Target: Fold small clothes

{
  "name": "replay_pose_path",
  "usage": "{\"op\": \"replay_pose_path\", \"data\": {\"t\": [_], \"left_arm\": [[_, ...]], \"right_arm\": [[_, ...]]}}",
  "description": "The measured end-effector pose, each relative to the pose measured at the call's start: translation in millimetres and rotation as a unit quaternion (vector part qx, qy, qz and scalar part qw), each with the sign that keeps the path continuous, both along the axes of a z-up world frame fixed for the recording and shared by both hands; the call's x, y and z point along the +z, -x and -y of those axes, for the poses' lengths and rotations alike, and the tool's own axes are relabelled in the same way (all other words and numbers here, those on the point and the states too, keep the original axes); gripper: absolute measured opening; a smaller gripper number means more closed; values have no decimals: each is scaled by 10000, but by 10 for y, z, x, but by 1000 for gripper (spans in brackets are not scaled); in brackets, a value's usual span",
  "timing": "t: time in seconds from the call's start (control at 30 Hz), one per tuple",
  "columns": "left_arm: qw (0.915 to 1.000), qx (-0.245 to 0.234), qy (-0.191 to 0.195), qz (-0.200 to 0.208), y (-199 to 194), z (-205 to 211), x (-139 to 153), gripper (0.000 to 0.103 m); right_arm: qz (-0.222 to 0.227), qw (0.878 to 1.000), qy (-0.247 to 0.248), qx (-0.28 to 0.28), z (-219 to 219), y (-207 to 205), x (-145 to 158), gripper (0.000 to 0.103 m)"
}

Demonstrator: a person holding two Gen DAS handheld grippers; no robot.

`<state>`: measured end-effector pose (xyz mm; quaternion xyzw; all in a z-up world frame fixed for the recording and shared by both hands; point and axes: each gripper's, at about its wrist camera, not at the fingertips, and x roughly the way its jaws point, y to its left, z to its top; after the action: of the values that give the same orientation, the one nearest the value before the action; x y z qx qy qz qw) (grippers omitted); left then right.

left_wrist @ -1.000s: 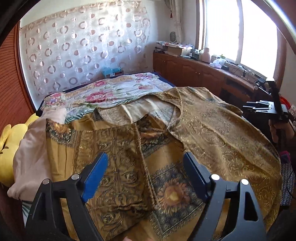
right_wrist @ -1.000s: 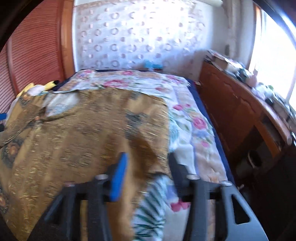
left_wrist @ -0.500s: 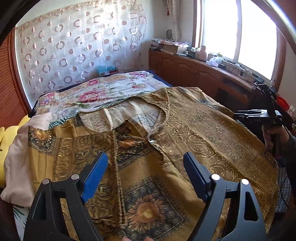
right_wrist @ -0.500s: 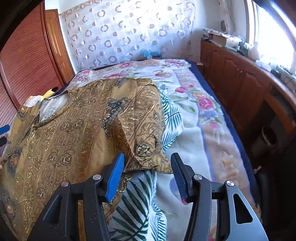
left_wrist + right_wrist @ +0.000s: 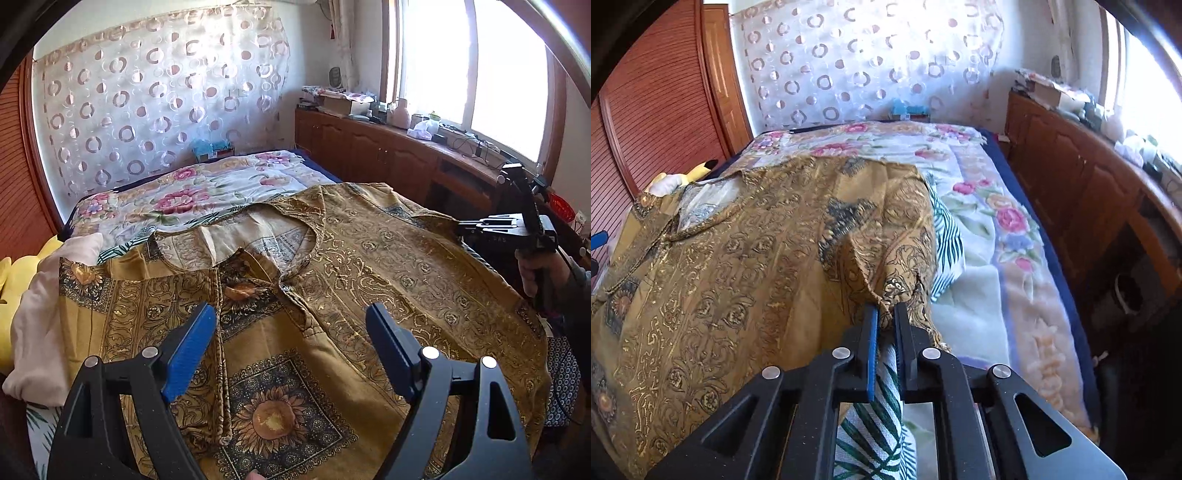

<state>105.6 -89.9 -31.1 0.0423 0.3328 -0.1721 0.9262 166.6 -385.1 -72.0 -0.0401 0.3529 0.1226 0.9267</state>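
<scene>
A gold patterned shirt (image 5: 369, 280) with sunflower squares lies spread face up on the bed, its button placket partly open. My left gripper (image 5: 291, 332) is open and empty, held above the shirt's lower front. My right gripper (image 5: 885, 314) is shut on the edge of the shirt's sleeve (image 5: 901, 258), which is lifted into a ridge at the shirt's right side. The right gripper also shows in the left wrist view (image 5: 509, 225), at the shirt's far right edge, held by a hand.
The shirt lies on a floral bedspread (image 5: 997, 221) over a leaf-print sheet (image 5: 945, 236). A pink cloth (image 5: 55, 295) and a yellow plush (image 5: 14, 288) lie at the left. A wooden cabinet (image 5: 1089, 177) runs along the bed's right side.
My right gripper has closed on the sleeve edge and pulled it up. The left gripper stays open and has shifted slightly over the shirt front.
</scene>
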Motion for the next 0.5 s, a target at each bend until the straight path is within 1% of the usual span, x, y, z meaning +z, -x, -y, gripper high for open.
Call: {"op": "replay_pose_path", "data": {"t": [0.17,0.27,0.37,0.5], "left_arm": [[10000,79,37,-30,-1,-56,-44,84],[9998,132,83,-81,-9,-104,-80,84],[9997,173,117,-118,-9,-142,-116,84],[9996,184,129,-159,7,-184,-159,84]], "right_arm": [[485,9987,35,147,-133,141,211,7],[685,9965,16,488,-317,259,319,7],[685,9943,56,820,-524,352,292,7],[497,9928,115,1083,-705,423,120,7]]}}
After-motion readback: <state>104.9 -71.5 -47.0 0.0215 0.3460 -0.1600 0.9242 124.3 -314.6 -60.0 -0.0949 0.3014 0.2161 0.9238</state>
